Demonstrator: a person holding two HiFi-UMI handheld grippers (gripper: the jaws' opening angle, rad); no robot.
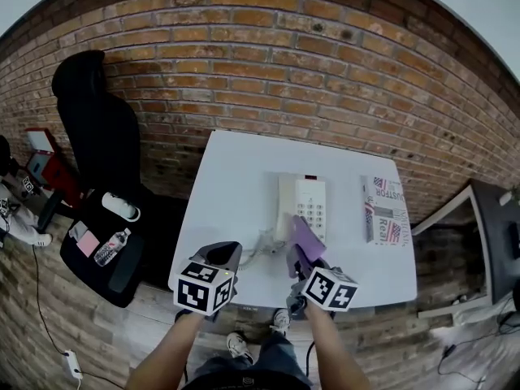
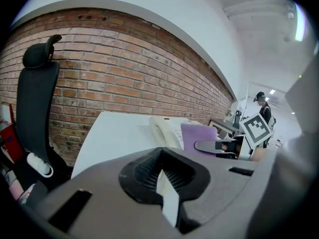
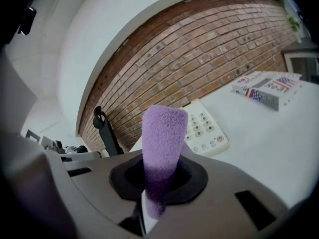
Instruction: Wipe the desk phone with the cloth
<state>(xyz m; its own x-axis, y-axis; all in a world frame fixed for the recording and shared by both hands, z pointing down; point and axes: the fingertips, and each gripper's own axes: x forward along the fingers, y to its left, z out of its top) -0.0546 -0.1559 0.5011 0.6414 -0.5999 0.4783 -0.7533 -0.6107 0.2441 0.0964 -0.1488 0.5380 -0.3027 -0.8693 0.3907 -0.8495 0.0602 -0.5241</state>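
One brick wall (image 1: 268,63) backs a white table (image 1: 236,177), with a black office chair (image 1: 101,136) to the table's left. The desk phone (image 1: 302,205) lies flat on the table, and a printed box (image 1: 384,210) sits apart on its right. The right gripper (image 1: 299,260) pinches the purple cloth (image 1: 307,238), which stands up at the phone's near edge; whether it touches the phone is unclear. The left gripper (image 1: 221,254) is pressed together on nothing, beside the phone's cord.

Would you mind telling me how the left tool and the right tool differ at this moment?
The right tool is shut on the purple cloth; the left tool is shut on nothing. The right tool reaches over the near end of the desk phone, while the left tool hangs to that phone's left, near the front edge of the table. Both are grey and each carries a marker cube.
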